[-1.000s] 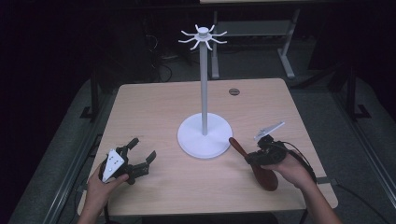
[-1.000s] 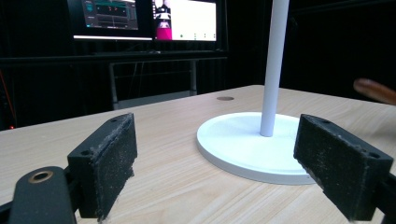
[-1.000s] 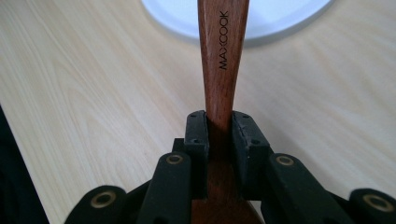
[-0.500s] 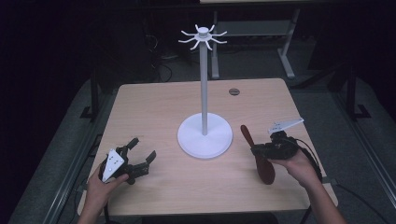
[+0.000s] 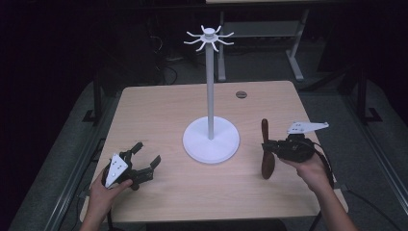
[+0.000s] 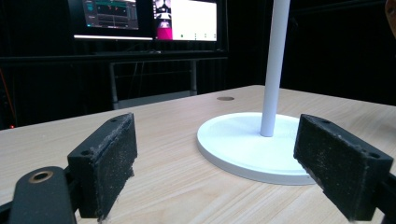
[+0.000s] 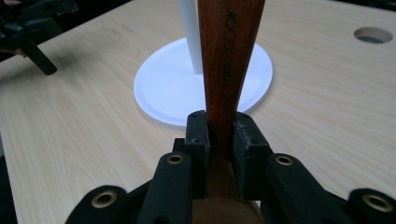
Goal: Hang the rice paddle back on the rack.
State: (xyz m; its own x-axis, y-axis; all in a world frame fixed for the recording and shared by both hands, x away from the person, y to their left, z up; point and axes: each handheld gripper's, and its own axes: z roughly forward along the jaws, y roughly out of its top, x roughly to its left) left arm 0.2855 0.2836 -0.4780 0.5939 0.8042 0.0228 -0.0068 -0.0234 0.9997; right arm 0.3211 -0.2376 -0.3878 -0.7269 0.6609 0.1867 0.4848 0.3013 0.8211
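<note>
A white stand with a round base and a ring of hooks on top rises from the middle of the table. Right of it, my right gripper is shut on a dark wooden spoon, held clear of the table with its handle up and its bowl down. In the right gripper view the pads clamp the spoon's handle in front of the base. My left gripper rests open at the table's front left, its pads empty and facing the base.
The wooden table has a round cable hole behind the stand. Lit monitors and a metal frame stand beyond the far edge. Dark floor lies on both sides.
My right hand has moved right and up a little, turning the spoon from a slant to nearly upright. The left gripper has stayed put.
</note>
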